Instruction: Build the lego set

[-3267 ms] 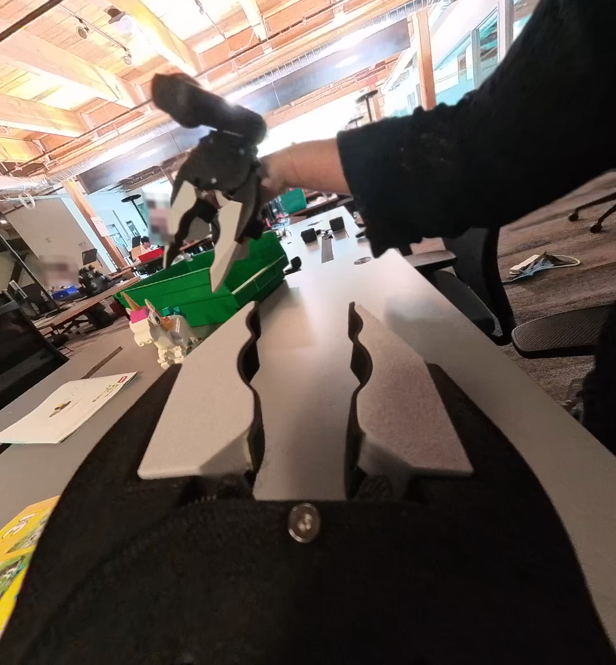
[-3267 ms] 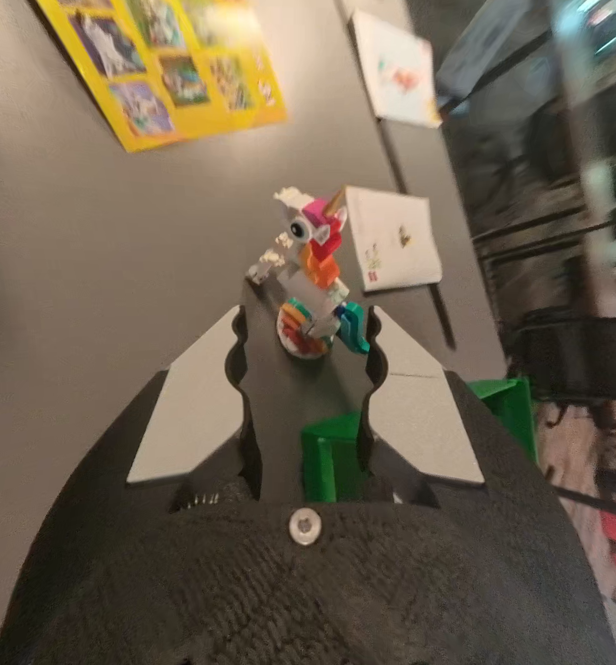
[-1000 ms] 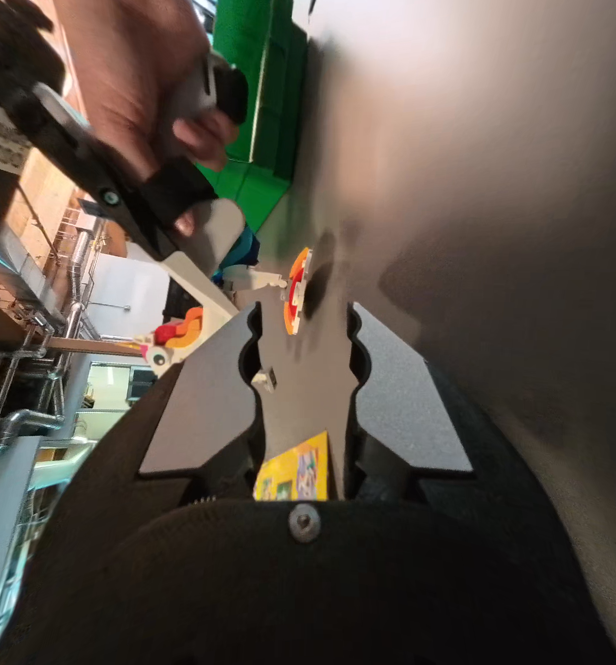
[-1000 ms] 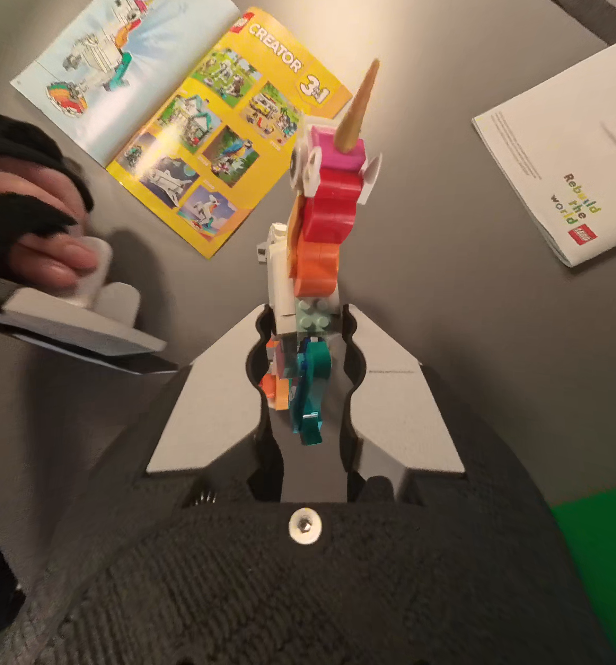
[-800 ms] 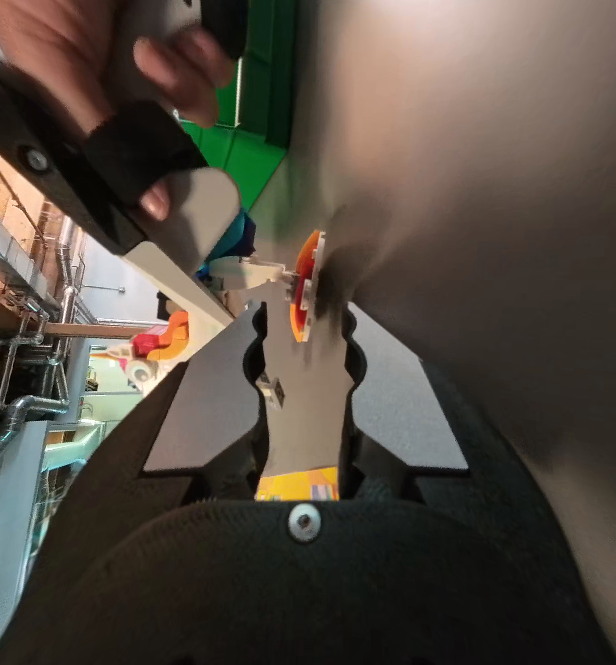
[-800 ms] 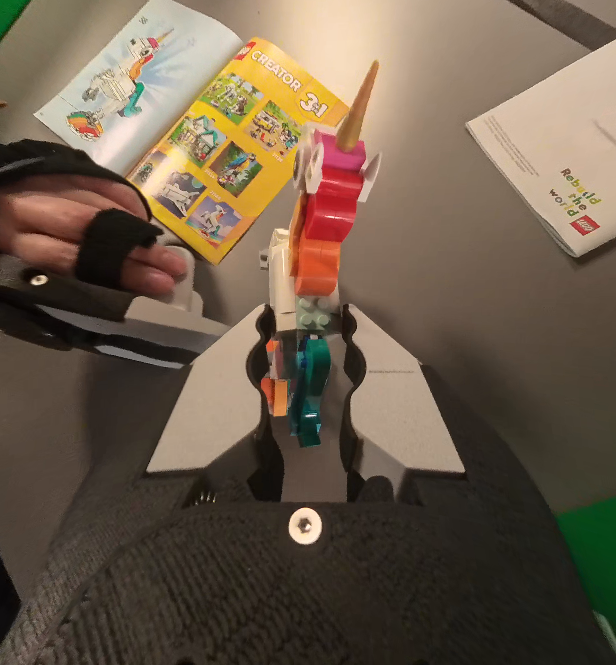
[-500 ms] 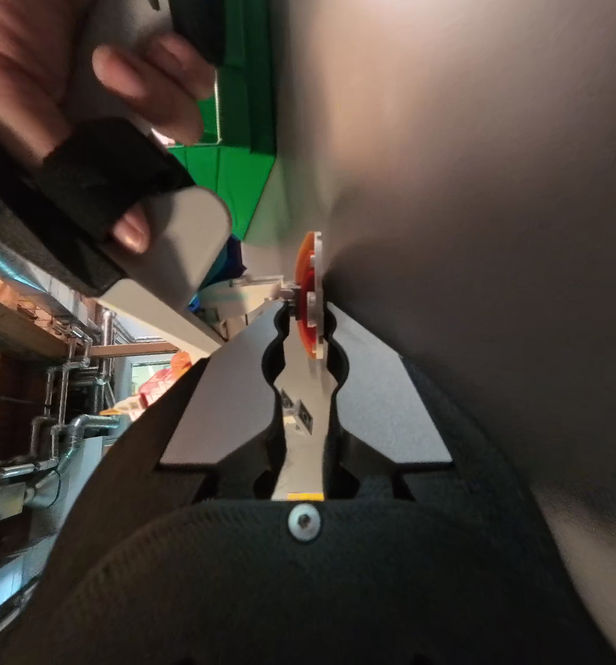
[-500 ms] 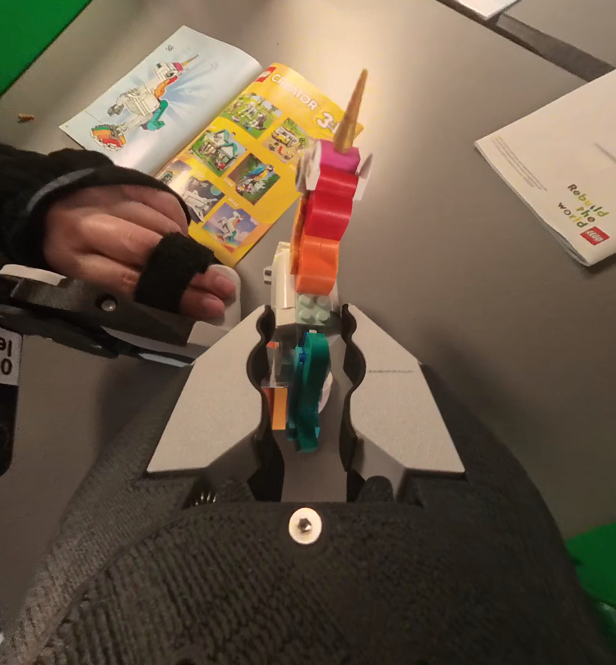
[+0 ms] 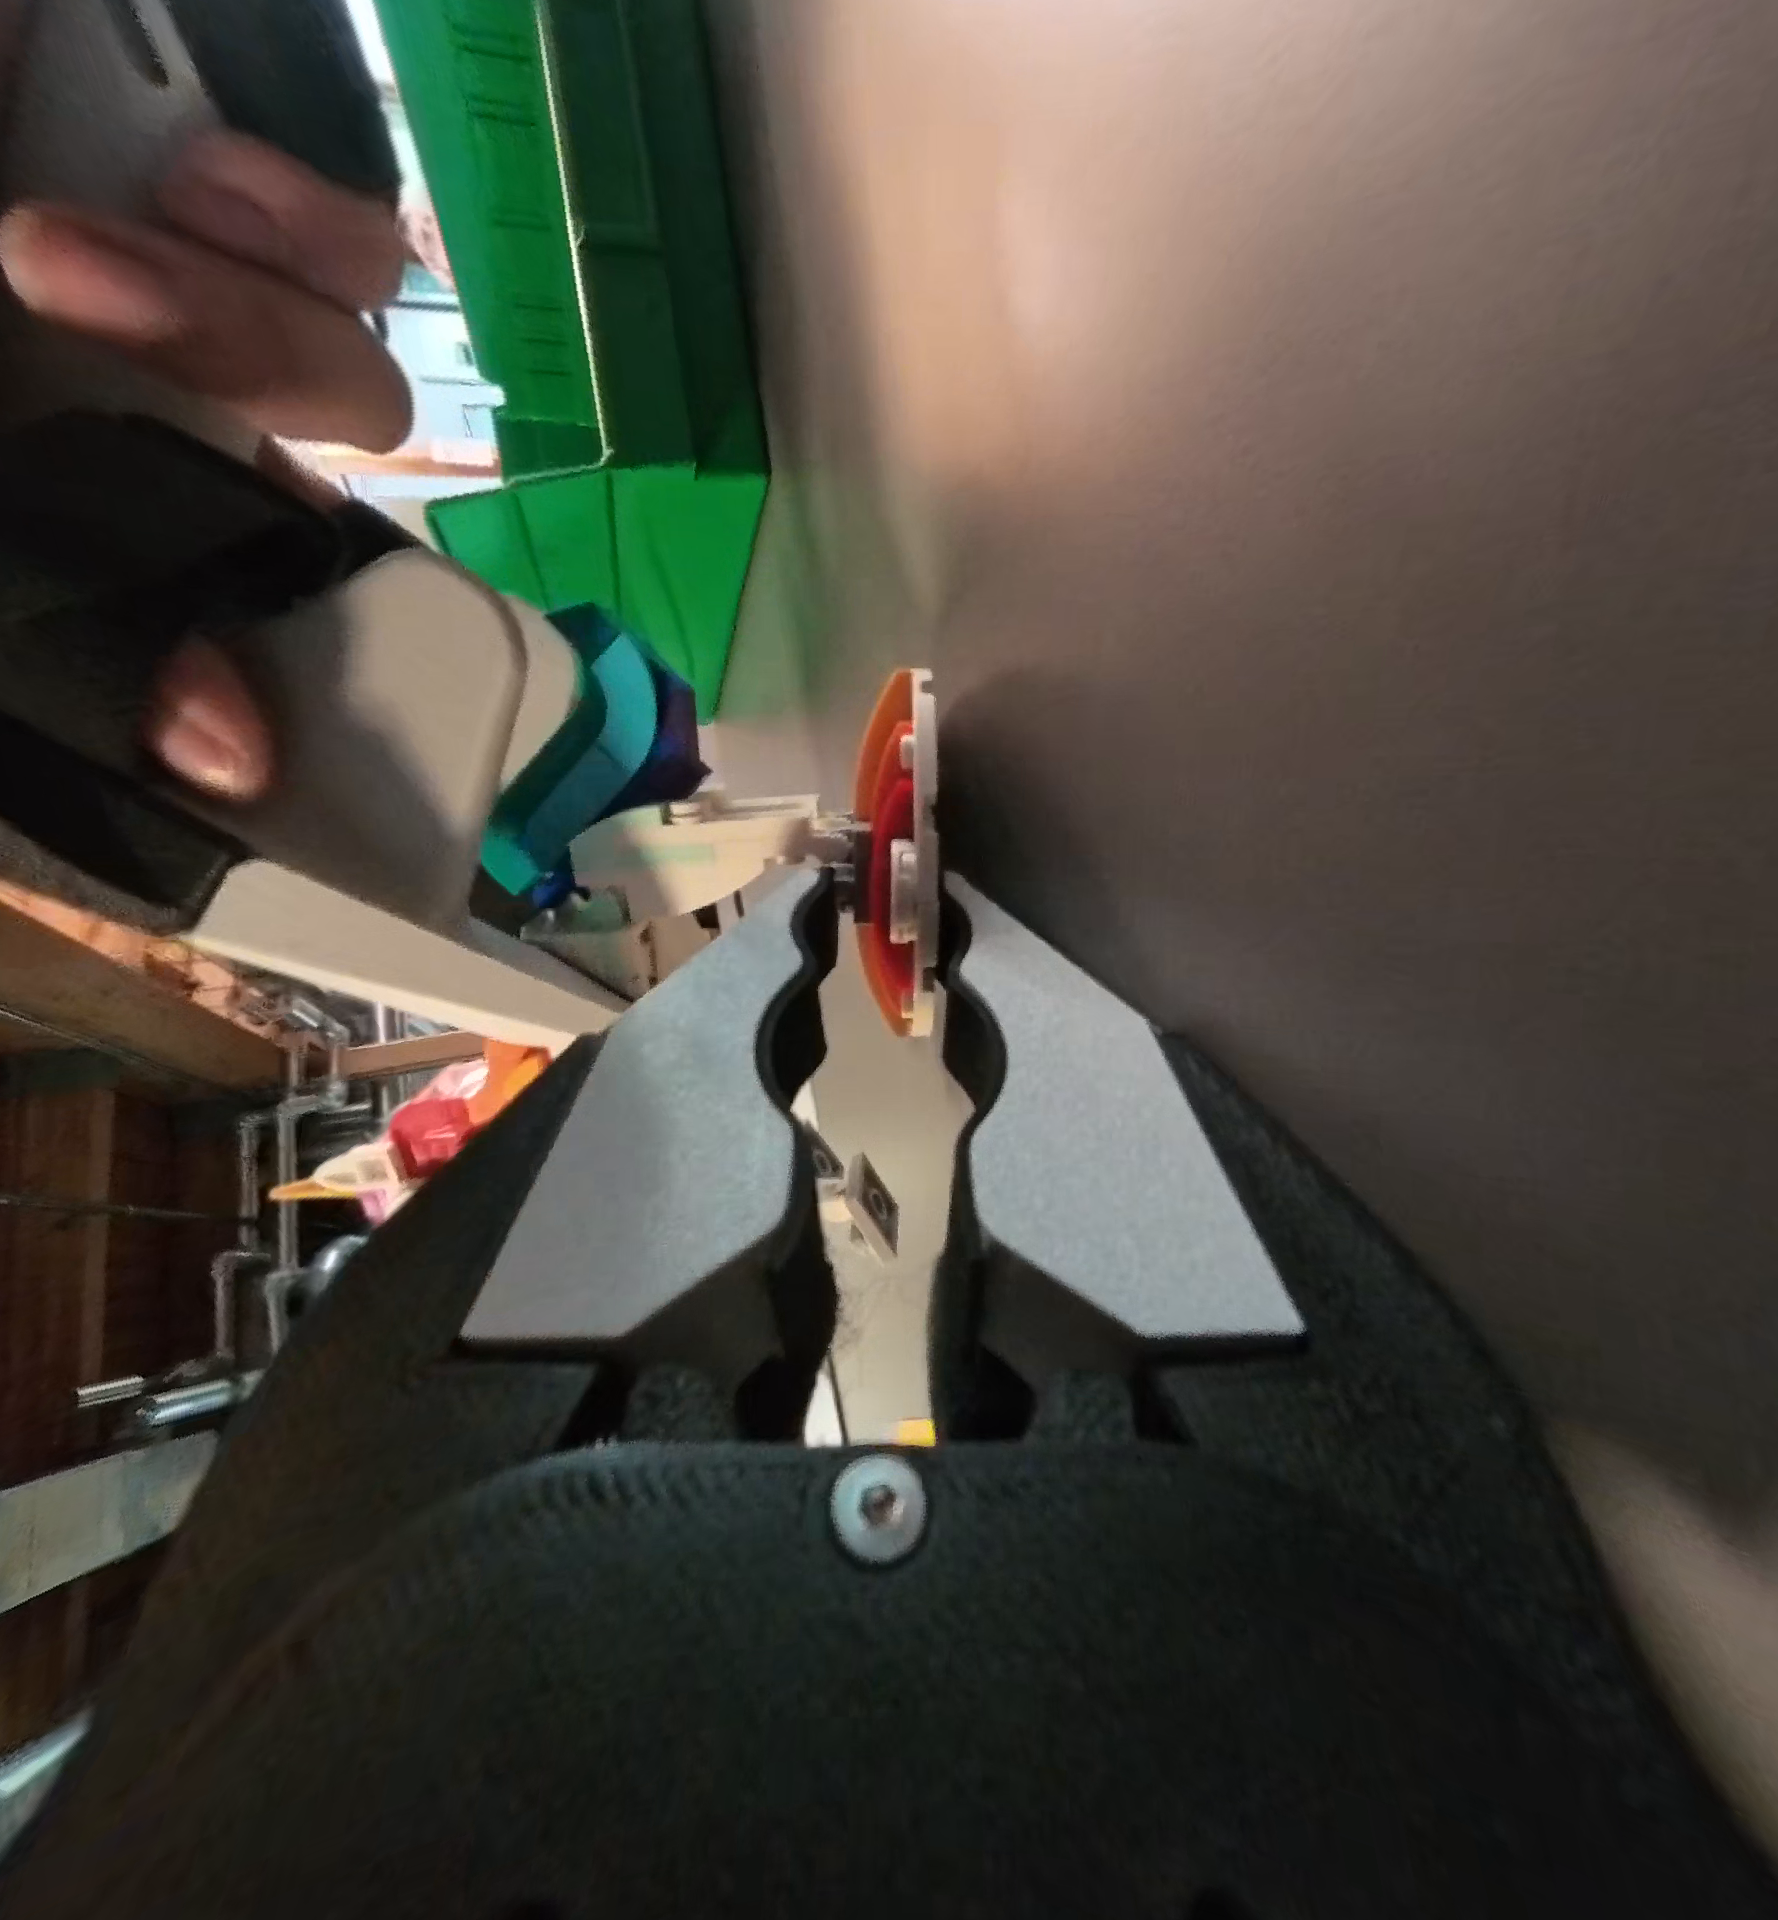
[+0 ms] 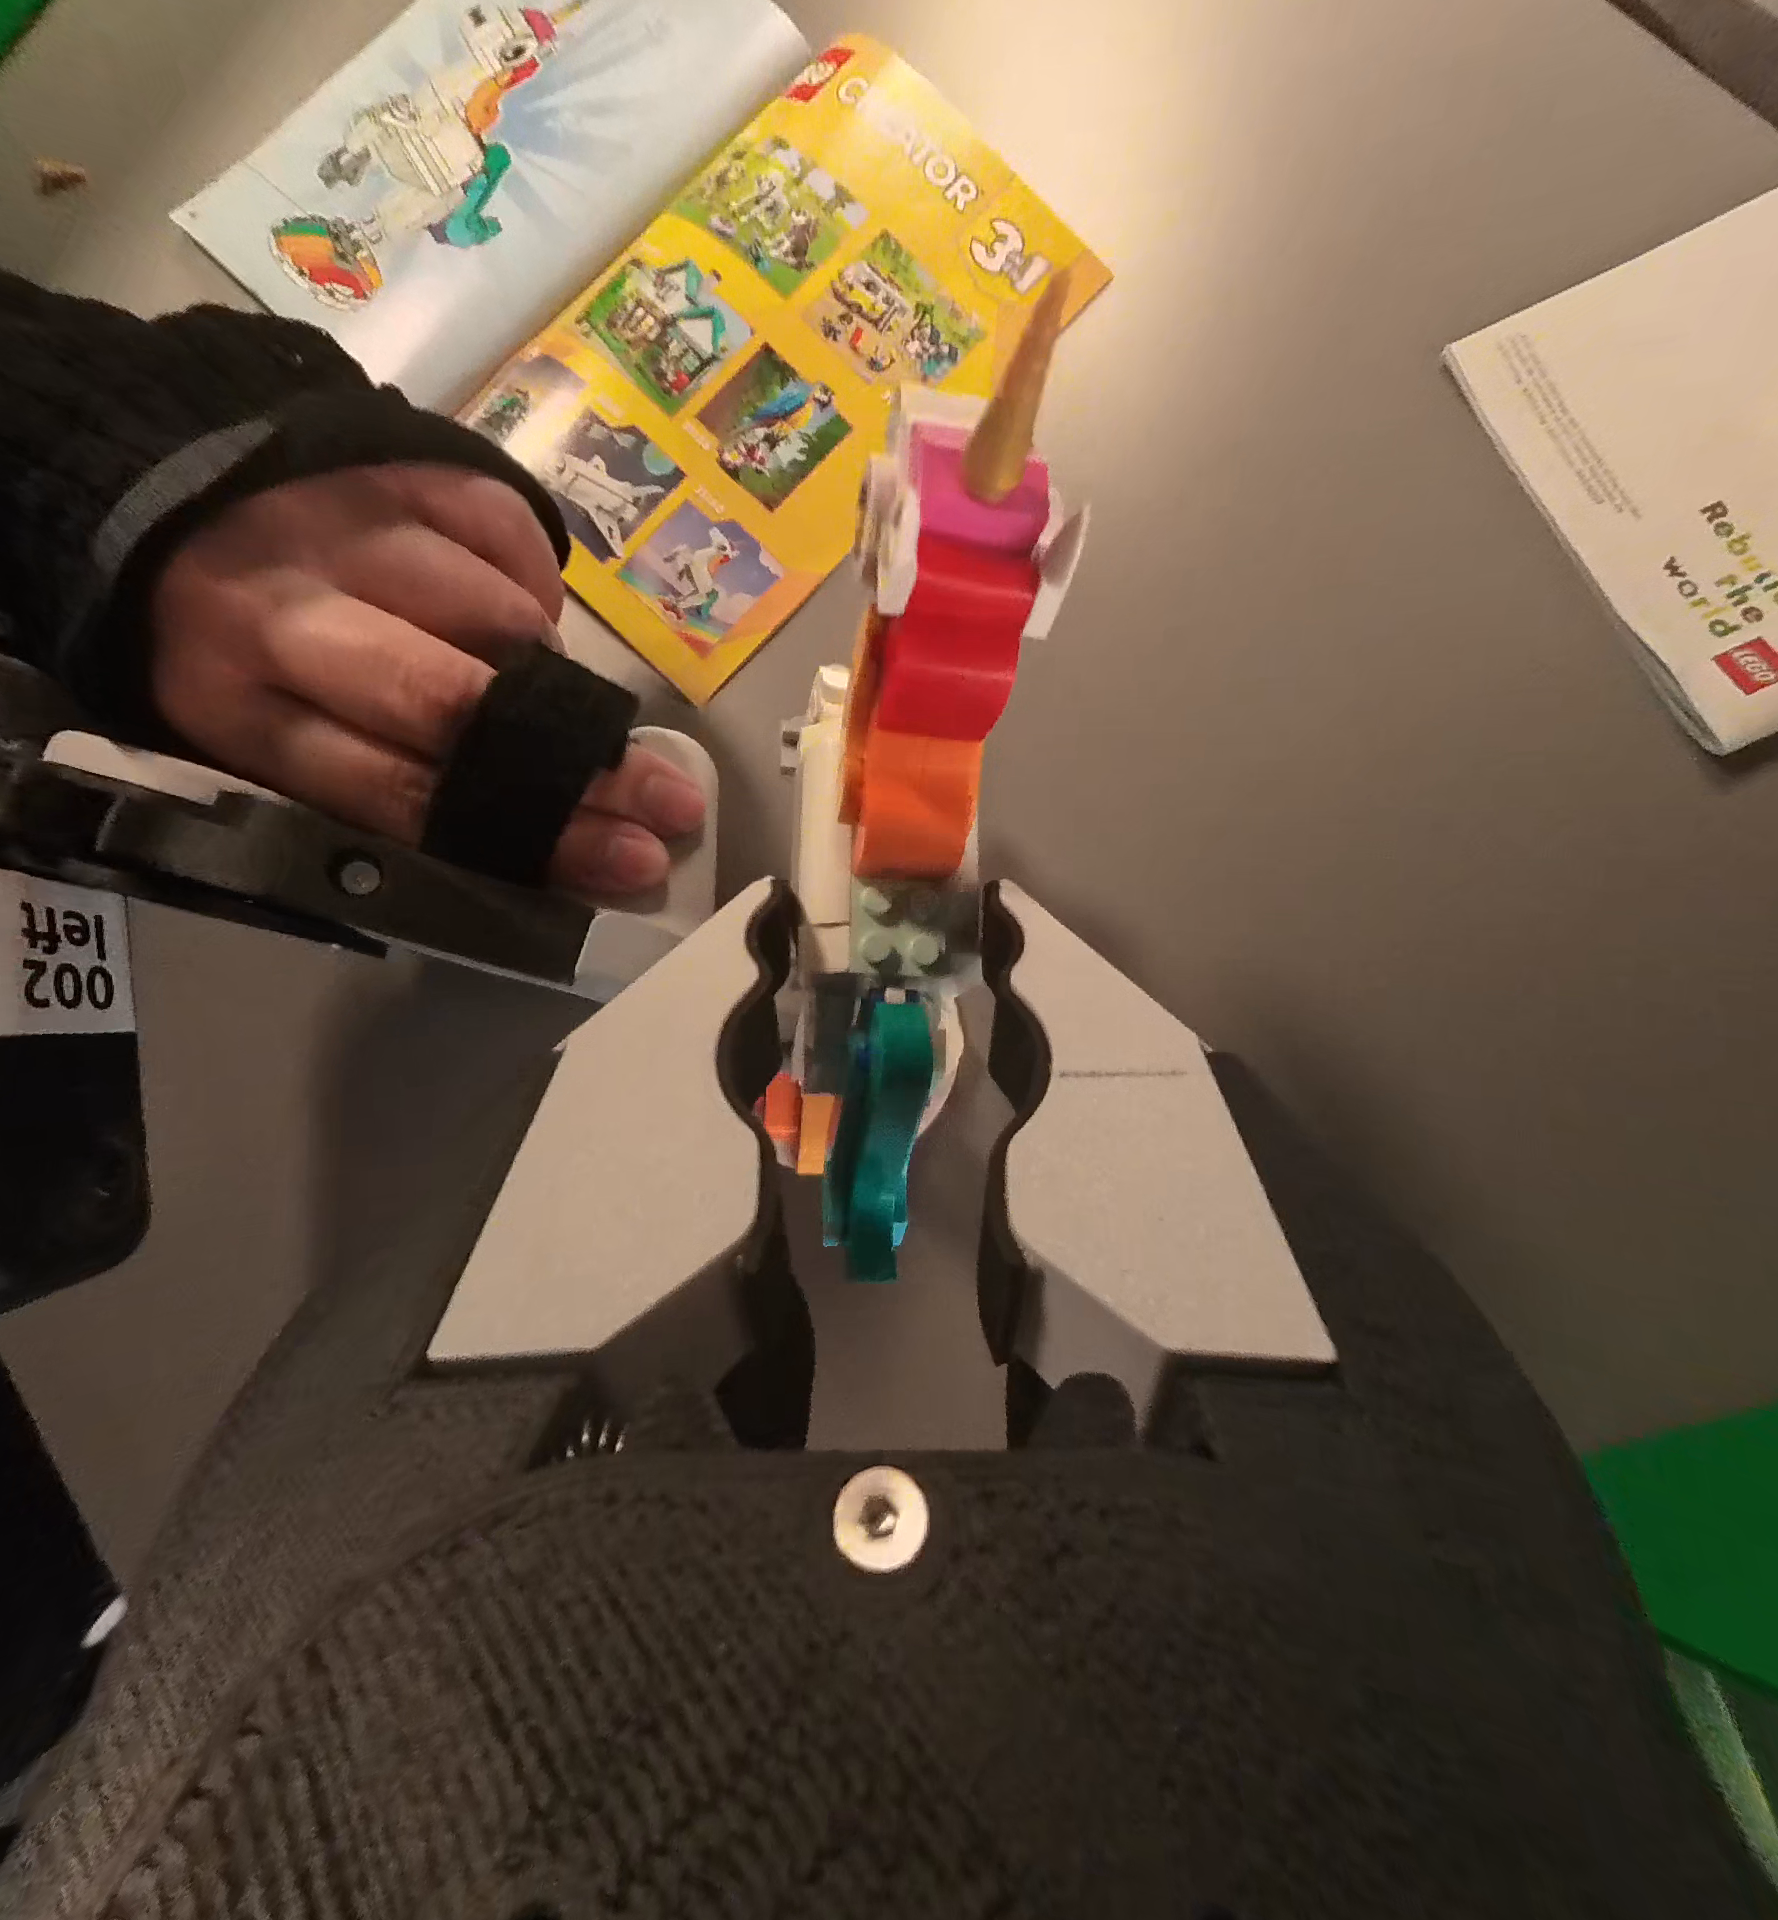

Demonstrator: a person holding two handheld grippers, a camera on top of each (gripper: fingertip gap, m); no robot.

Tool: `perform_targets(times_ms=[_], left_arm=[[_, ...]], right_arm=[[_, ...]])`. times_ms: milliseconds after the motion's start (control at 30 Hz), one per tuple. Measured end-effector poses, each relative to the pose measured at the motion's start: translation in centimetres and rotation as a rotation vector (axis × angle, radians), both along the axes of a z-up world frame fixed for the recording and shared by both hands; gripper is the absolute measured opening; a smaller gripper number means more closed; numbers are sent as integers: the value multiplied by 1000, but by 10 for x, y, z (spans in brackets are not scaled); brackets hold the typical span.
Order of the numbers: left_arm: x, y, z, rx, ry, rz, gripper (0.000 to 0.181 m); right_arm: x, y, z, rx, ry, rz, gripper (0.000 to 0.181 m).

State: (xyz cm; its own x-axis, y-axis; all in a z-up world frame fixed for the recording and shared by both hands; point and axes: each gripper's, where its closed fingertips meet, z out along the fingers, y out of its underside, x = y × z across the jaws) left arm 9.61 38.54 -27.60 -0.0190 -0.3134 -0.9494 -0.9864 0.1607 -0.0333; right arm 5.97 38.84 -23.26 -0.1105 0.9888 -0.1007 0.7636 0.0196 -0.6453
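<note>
Your right gripper point(image 10: 883, 914) is clamped on the brick-built white unicorn model point(image 10: 926, 727), its grey fingertips point(image 10: 1020, 935) pressing the pale green plate at the unicorn's back. The model stands upright on the dark grey tabletop point(image 10: 1384, 831), with its gold horn, pink, red and orange mane, and teal tail point(image 10: 874, 1122) lying between the fingers.

Your left gripper point(image 9: 883, 894) lies on its side, low against the tabletop point(image 9: 1384, 623). Its jaws are nearly closed around the round rainbow base plate point(image 9: 900, 831) under the unicorn; whether the fingertips actually touch the base cannot be told. A small grey square plate point(image 9: 869, 1210) lies on the table farther back between these fingers.

In the right wrist view, your left hand point(image 10: 376, 665) holds its gripper just left of the model. Beyond it lie a yellow and pale blue open instruction booklet point(image 10: 719, 343) and, to the right, a white booklet point(image 10: 1674, 520). A green plastic bin point(image 9: 604, 312) sits behind the model in the left wrist view.
</note>
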Motion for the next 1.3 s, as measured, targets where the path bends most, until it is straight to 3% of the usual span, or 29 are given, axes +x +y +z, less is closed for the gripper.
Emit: perform_targets(times_ms=[267,633,767,933,1000,1100,1300], left_arm=[[2,-2,0,-3,16,6,16],[4,-4,0,-21,-38,61,17],[5,-5,0,-21,-36,52,17],[6,-6,1,-19,-21,37,17],[7,-6,1,-13,3,24,16],[7,-6,1,-11,11,17,16],[7,-6,2,-10,19,9,17]], right_arm=[[-3,-3,-6,18,10,-2,36],[-4,1,8,6,483,-151,36],[-3,0,10,-37,557,-178,36],[2,0,18,-114,453,-157,42],[6,4,18,-82,301,-127,56],[6,2,16,-19,75,-47,61],[6,-9,-13,28,-334,82,53]])
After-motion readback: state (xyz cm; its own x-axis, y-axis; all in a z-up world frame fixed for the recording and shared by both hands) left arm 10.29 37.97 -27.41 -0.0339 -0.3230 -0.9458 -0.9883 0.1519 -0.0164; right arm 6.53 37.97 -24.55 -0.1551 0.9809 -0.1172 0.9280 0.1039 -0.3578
